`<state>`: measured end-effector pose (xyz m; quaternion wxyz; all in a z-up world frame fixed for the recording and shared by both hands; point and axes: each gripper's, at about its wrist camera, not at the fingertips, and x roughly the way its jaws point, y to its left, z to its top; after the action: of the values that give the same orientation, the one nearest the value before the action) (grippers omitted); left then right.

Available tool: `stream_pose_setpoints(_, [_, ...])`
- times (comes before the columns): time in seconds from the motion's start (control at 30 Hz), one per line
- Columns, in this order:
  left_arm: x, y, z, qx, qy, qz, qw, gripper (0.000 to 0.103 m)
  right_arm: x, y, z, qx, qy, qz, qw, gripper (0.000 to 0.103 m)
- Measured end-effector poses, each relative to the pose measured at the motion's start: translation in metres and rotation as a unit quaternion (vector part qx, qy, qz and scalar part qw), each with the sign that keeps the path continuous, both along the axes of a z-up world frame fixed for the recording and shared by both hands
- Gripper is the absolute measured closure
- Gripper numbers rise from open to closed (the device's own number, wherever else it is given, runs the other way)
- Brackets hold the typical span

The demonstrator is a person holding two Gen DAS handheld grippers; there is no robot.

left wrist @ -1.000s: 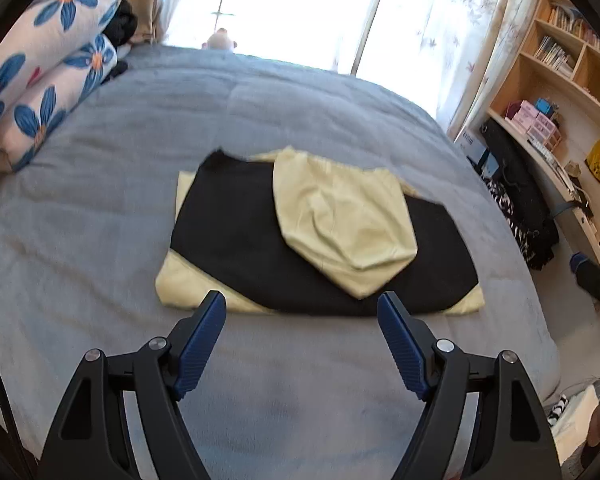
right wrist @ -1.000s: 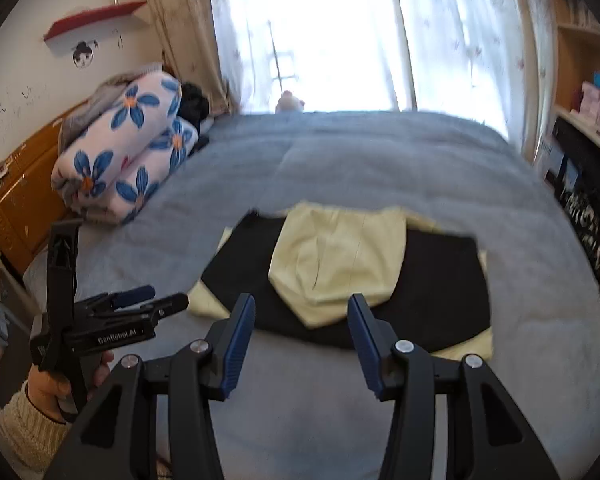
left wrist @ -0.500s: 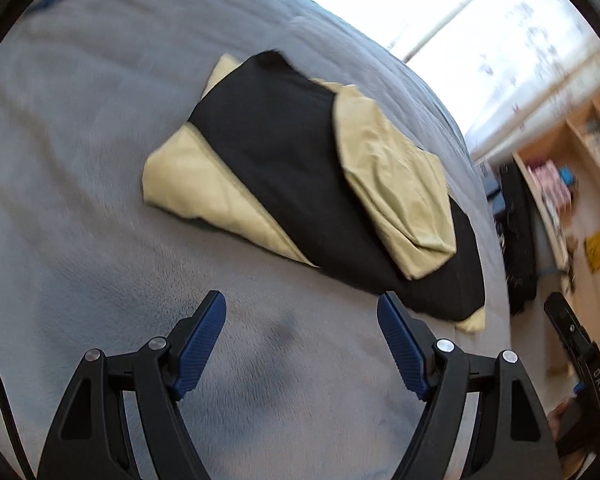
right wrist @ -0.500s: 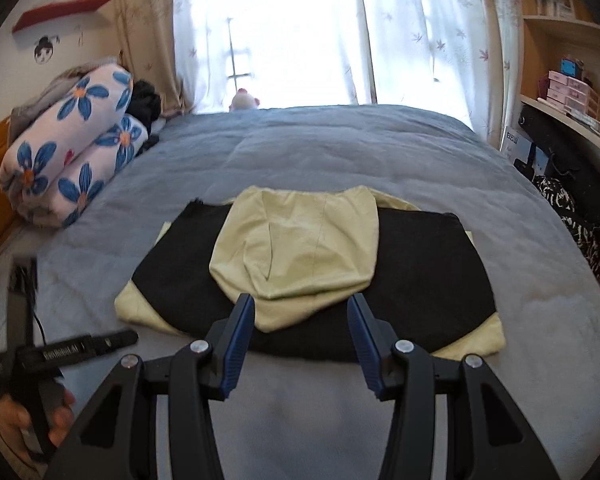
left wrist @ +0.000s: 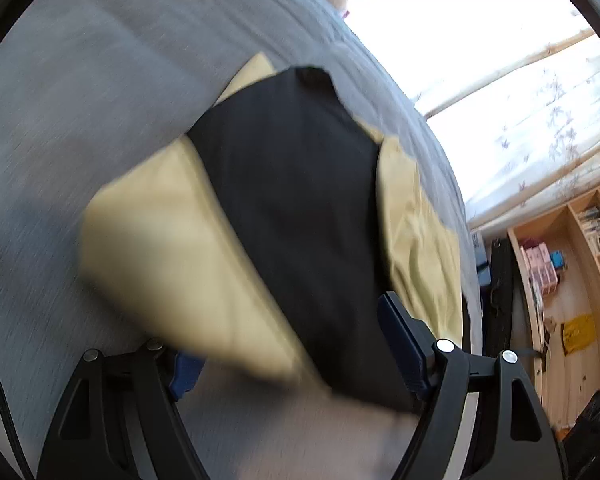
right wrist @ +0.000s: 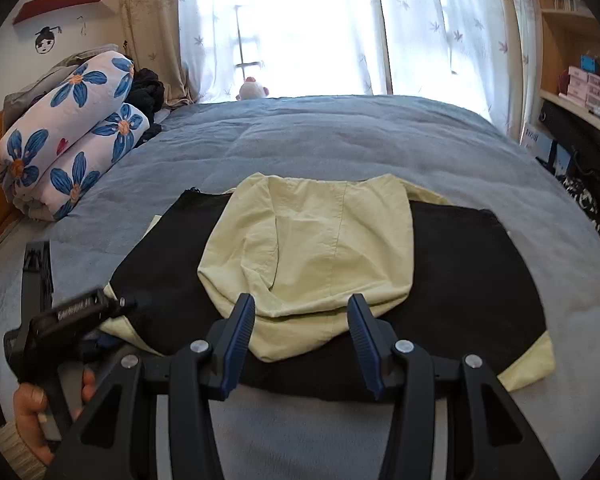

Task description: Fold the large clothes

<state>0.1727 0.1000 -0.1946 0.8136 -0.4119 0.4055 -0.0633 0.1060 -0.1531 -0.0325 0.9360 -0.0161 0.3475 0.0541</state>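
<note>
A black and pale-yellow hooded garment (right wrist: 460, 280) lies folded flat on the grey bed (right wrist: 340, 140), its yellow hood (right wrist: 312, 248) laid back over the black body. My right gripper (right wrist: 301, 300) is open just above the near edge, with the hood's tip showing between its fingers. My left gripper (left wrist: 300, 308) is tilted and open wide at the garment's (left wrist: 292, 220) near left corner. The yellow corner covers one finger; the other finger (left wrist: 400, 332) lies over the black cloth. In the right wrist view the left gripper (right wrist: 116, 304) touches that corner, held by a hand (right wrist: 32, 408).
A rolled quilt with blue flowers (right wrist: 64, 136) lies at the bed's far left, with dark clothes behind it. A small plush toy (right wrist: 252, 90) sits by the bright curtained window. Wooden shelves (left wrist: 572, 248) and a dark bag (right wrist: 580, 160) stand along the right side.
Both grippers have come down toward the garment. The left one rolled and reached the near left corner, which now lies between its fingers. The right one closed in on the hood's tip.
</note>
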Motion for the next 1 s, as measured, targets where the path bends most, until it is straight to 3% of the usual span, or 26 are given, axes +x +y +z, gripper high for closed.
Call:
stream_pose_setpoints(0.1, [0.023,0.004,0.002,-0.007,-0.008,0.017,0.9998,0.028,0.015,-0.003,-0.008,0.002,0.01,-0.003,1.0,0.055])
stream_pose_setpoints(0.17, [0.034,0.004,0.006,0.005,-0.014,0.031,0.9994,0.038,0.024,-0.004,-0.011,0.001,0.01,-0.004,1.0,0.055])
stream_pose_setpoints(0.2, [0.038,0.003,0.009,0.018,-0.019,0.037,0.999,0.05,0.032,-0.005,-0.012,-0.001,0.008,-0.004,1.0,0.057])
stream_pose_setpoints(0.23, [0.041,0.0,0.014,0.038,-0.027,0.038,0.9982,0.07,0.039,-0.004,-0.014,-0.003,0.008,-0.003,1.0,0.06])
stream_pose_setpoints(0.3, [0.043,-0.006,0.024,0.075,-0.05,0.03,0.9954,0.093,0.057,-0.004,-0.019,-0.007,0.013,0.002,1.0,0.075])
stream_pose_setpoints(0.37, [0.039,-0.013,0.039,0.108,-0.076,0.028,0.9909,0.093,0.076,-0.001,-0.026,-0.01,0.022,0.007,1.0,0.09])
stream_pose_setpoints(0.4, [0.036,-0.017,0.044,0.121,-0.086,0.026,0.9886,0.094,0.087,0.0,-0.03,-0.013,0.025,0.011,1.0,0.092])
stream_pose_setpoints(0.53, [0.027,-0.042,0.078,0.191,-0.136,0.011,0.9721,0.095,0.116,0.007,-0.056,-0.025,0.052,0.019,0.998,0.093])
stream_pose_setpoints(0.6, [0.023,-0.057,0.097,0.214,-0.166,-0.001,0.9626,0.095,0.127,0.01,-0.086,-0.014,0.116,0.034,0.993,0.093])
stream_pose_setpoints(0.67, [0.023,-0.078,0.116,0.236,-0.192,-0.028,0.9522,0.095,0.122,0.009,-0.095,-0.014,0.107,0.038,0.993,0.093])
stream_pose_setpoints(0.73, [0.019,-0.095,0.13,0.262,-0.211,-0.042,0.9409,0.095,0.117,0.004,-0.095,0.003,0.11,0.043,0.993,0.093])
stream_pose_setpoints(0.77, [0.019,-0.109,0.139,0.281,-0.225,-0.054,0.9313,0.095,0.115,-0.002,-0.093,0.027,0.12,0.048,0.991,0.093])
stream_pose_setpoints(0.83, [0.022,-0.129,0.152,0.296,-0.242,-0.069,0.9216,0.095,0.109,-0.016,-0.088,0.078,0.14,0.058,0.985,0.093])
stream_pose_setpoints(1.0, [0.03,-0.185,0.177,0.3,-0.271,-0.119,0.9068,0.095,0.061,-0.074,-0.05,0.152,0.097,0.006,0.984,0.093])
